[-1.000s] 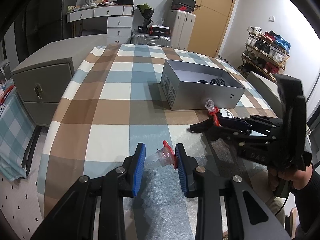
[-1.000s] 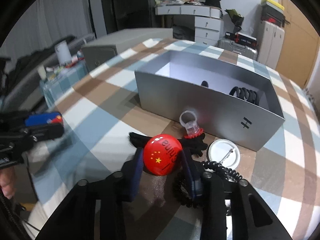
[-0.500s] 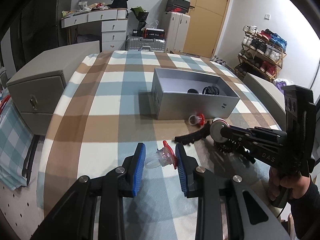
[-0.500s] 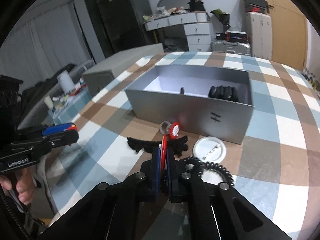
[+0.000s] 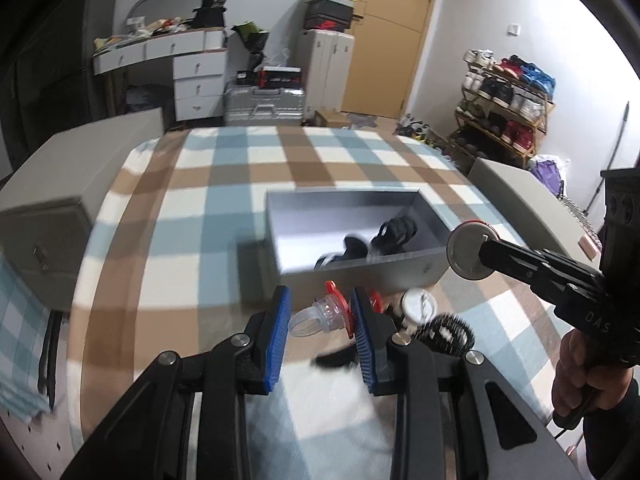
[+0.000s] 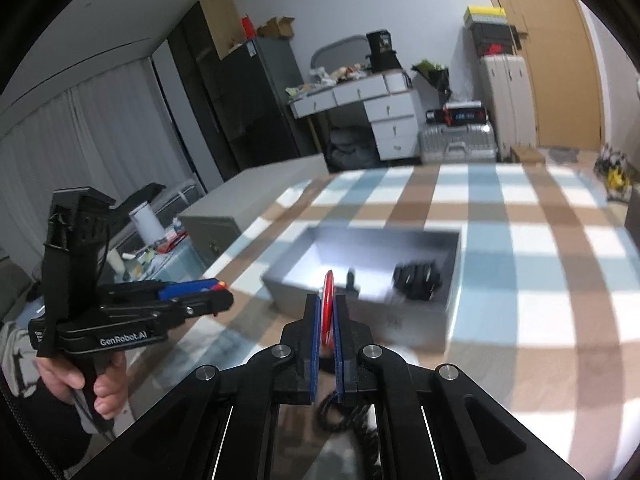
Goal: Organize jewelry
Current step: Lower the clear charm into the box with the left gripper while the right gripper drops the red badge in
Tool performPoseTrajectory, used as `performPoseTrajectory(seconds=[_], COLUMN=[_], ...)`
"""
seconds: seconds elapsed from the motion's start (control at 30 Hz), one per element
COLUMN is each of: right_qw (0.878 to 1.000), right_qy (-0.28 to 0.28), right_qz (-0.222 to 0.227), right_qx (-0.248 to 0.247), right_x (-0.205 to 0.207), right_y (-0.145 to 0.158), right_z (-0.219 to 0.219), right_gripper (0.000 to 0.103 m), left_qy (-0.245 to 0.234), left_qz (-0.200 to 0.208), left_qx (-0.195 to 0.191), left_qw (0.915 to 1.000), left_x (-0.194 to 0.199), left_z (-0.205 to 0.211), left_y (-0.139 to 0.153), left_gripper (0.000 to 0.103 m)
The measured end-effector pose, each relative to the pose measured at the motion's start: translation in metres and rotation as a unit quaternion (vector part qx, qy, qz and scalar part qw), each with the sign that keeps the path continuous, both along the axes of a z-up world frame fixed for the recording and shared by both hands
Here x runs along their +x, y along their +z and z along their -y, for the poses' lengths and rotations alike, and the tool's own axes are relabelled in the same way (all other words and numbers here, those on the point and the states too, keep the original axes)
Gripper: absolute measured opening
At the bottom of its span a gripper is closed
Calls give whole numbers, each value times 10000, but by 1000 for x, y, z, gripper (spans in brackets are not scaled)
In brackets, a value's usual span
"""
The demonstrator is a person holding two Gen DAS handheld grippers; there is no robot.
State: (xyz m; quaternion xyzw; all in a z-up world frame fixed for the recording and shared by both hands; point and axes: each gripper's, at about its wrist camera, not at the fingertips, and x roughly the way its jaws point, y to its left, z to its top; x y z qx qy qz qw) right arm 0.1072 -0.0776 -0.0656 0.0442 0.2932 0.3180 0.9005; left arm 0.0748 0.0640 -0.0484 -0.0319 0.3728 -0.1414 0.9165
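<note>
In the left wrist view, the left gripper (image 5: pixel 320 316) sits at lower centre, its blue pads closed on a clear ring (image 5: pixel 320 315) with a red ruffle, one pad at each end of it. A second earlier this gripper was holding the same ring low over the cloth, well short of the box (image 5: pixel 360 276); now the box front is lying just beyond the pads, so the ring is being carried toward it. Right of the pads, a white badge (image 5: pixel 419 303) and a black coil (image 5: pixel 444 330) are still lying on the tablecloth (image 5: pixel 160 272) in front of the box, and dark bands are already resting inside it. At the right of the frame, the right gripper (image 5: pixel 476 258) is holding a red badge (image 5: pixel 466 250) edge-on, its silver back facing this camera. In the right wrist view, that badge (image 6: pixel 328 300) is showing as a thin red line pinched between closed pads at centre; a second ago it was down beside the coil, and now it is raised level with the box (image 6: pixel 360 312) rim. Both pieces look about ready to drop in, with several items on the cloth left to collect.
</note>
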Motion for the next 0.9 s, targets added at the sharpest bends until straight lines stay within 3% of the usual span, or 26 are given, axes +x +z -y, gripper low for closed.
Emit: performPoseTrajectory(seconds=[0.13, 0.37, 0.63, 0.9], right_qw=[10000, 9999, 9988, 9969], right_qy=[9, 69, 128, 254], right_qz=[48, -26, -470, -738], right_qx=[8, 114, -68, 28], right_x=[20, 58, 93, 101], right_y=[11, 15, -10, -24], right_z=[-1, -9, -21, -22], right_gripper=[5, 5, 5, 6], left_qy=[-132, -163, -162, -151], left_qz=[42, -278, -571, -745], left_qx=[-3, -128, -273, -479], left_qw=[9999, 9994, 9979, 9960], left_x=[17, 60, 77, 84], left_z=[10, 20, 21, 19], left_y=[7, 0, -16, -21], left_gripper=[25, 25, 25, 25])
